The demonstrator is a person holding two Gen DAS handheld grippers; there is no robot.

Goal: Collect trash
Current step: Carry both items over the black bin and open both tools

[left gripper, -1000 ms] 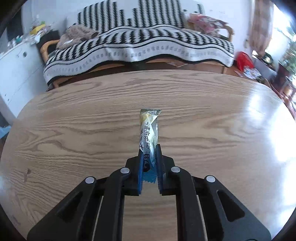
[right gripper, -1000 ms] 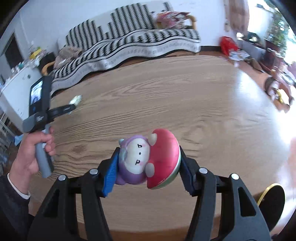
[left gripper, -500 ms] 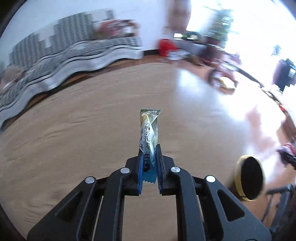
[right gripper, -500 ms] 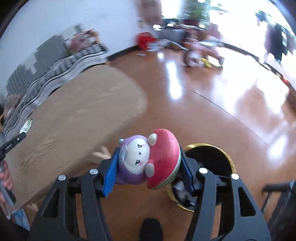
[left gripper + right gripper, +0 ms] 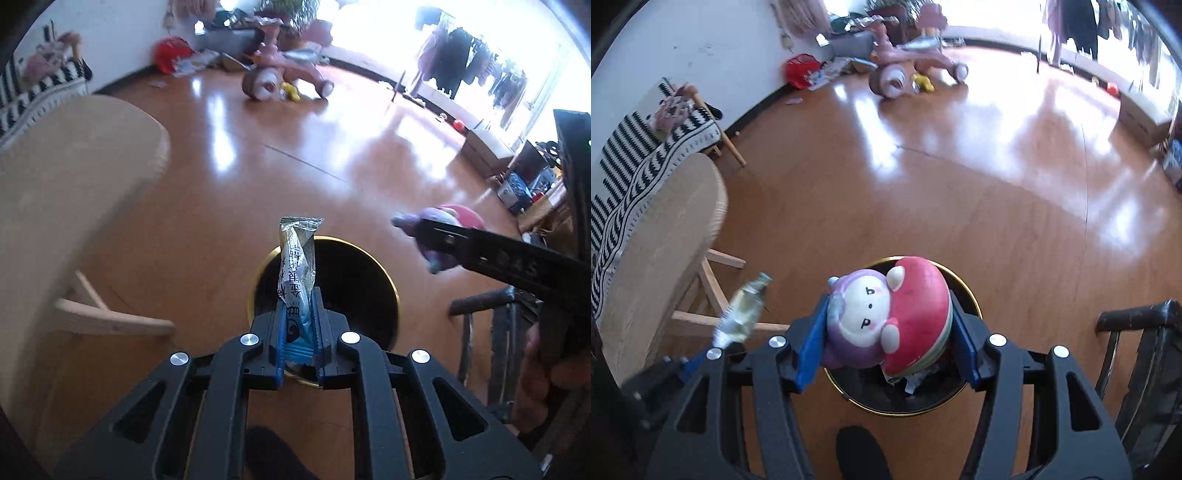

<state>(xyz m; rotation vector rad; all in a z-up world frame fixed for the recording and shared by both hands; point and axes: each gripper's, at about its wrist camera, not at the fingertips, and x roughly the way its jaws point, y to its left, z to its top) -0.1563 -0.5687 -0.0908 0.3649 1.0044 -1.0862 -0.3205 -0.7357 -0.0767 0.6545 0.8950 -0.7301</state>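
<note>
My left gripper [image 5: 299, 332] is shut on a silver and blue snack wrapper [image 5: 297, 266] that stands up between the pads, held over a black trash bin with a gold rim [image 5: 391, 284] on the floor. My right gripper [image 5: 886, 325] is shut on a purple and red squishy toy [image 5: 886, 317], held right above the same bin [image 5: 975, 306], which has crumpled trash inside. The toy [image 5: 439, 236] and right gripper show at the right of the left wrist view. The wrapper [image 5: 742, 314] shows at the left of the right wrist view.
A round wooden table [image 5: 55, 221] with pale legs [image 5: 713, 288] stands to the left of the bin. A dark chair frame [image 5: 1137, 332] stands to the right. A pink tricycle [image 5: 284, 74] and clutter sit far back on the shiny wood floor [image 5: 960, 184].
Both grippers have swung away from the table top to above the floor bin, each still holding its item. The bin now lies directly under both.
</note>
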